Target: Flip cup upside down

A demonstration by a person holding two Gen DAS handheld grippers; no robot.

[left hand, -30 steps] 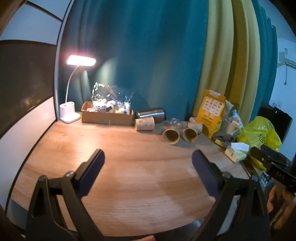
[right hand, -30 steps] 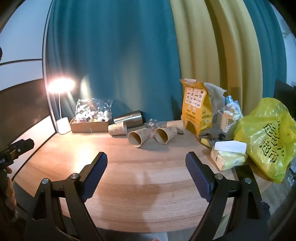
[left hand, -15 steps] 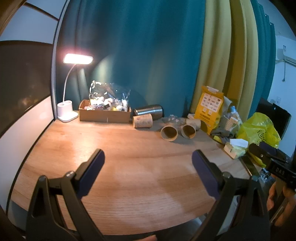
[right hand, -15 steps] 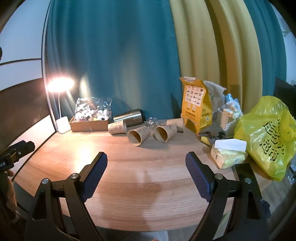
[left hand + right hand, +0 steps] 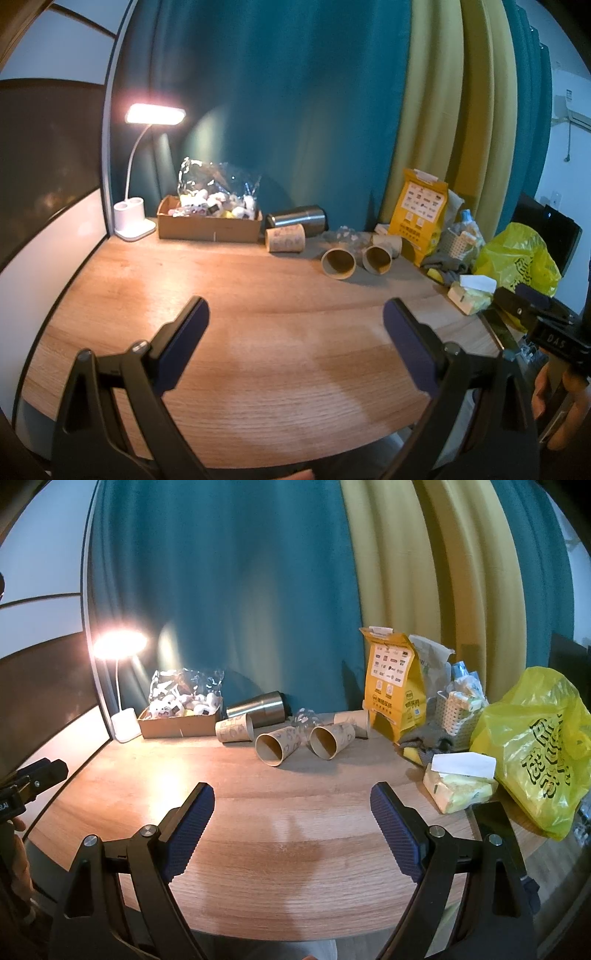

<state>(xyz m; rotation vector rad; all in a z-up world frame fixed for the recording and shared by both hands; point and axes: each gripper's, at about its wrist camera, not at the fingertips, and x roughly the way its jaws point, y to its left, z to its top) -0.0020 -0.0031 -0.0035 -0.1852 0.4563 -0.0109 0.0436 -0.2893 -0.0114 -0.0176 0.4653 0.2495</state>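
Approach | my left gripper (image 5: 295,321) and right gripper (image 5: 291,805) both spread, empty | paper cup (image 5: 275,746) on its side at worktop (image 5: 295,834) rear, mouth toward me | right gripper likely nearer

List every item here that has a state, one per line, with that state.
Left gripper: open, holding nothing.
Right gripper: open, holding nothing.
Paper cups: four lying on their sides, none flipped yet.
Steel tumbler: lying on its side.
Desk lamp: switched on.
Cardboard box: open, holding a clear bag of small items.
Orange pouch: standing upright.
Yellow plastic bag: slumped on the table's right edge.
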